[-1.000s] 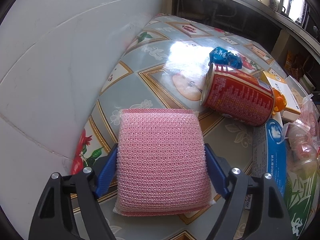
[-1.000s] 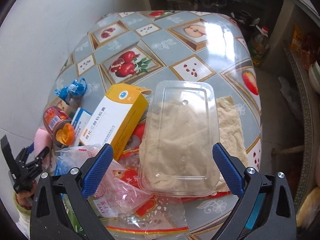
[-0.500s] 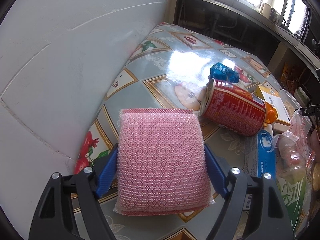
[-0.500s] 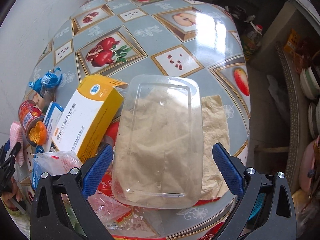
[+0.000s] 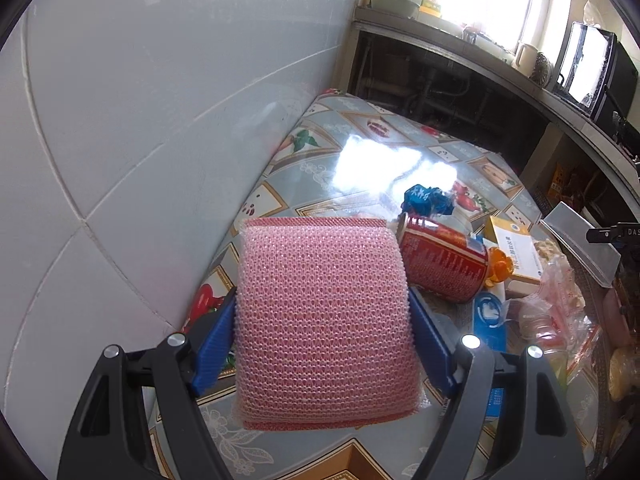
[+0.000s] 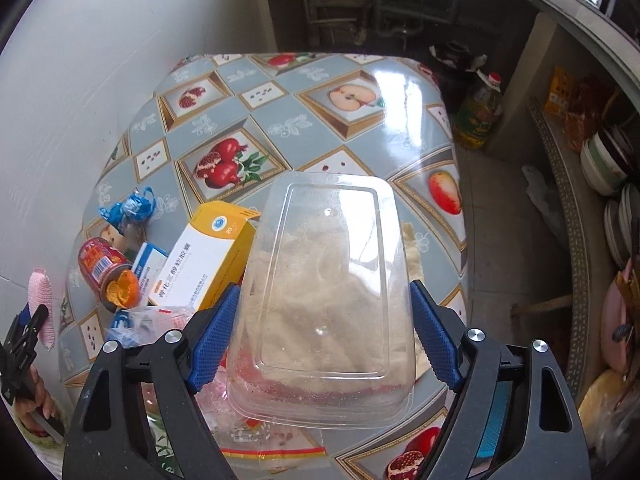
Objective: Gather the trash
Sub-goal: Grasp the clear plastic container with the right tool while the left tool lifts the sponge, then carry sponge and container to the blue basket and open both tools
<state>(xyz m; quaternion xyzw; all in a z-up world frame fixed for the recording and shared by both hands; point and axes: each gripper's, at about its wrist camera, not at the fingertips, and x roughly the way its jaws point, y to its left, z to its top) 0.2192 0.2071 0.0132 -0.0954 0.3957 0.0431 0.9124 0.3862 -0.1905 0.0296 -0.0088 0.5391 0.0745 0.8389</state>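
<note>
1. Two items in hand, both lifted clear of the table (image 6: 352, 132). Left tongs (image 5: 322, 332): closed onto a pink mesh scouring pad (image 5: 324, 320), blue pads pressed into its two sides. Right tongs (image 6: 322, 320): spread wide, closed onto a clear plastic tray (image 6: 328, 280) with a beige crumpled sheet seen through it.
2. Step, as judged: carry phase of collection; both pickups made, disposal not yet done. Next move calls for a bin or bag, and none is identifiable in either view; the thin tray wall likely wants a light, steady squeeze.
3. Remaining on table, left side near the wall: red can (image 6: 102, 268) on its side with orange mouth, blue wrapper (image 6: 128, 210), yellow-and-white box (image 6: 208, 258), clear bags (image 5: 552, 312).
4. Right view only: oil bottle (image 6: 478, 114) on the floor, stacked bowls (image 6: 604, 162) far right, the pad seen from outside.
5. Left view only: window, counter with microwave (image 5: 592, 66).
</note>
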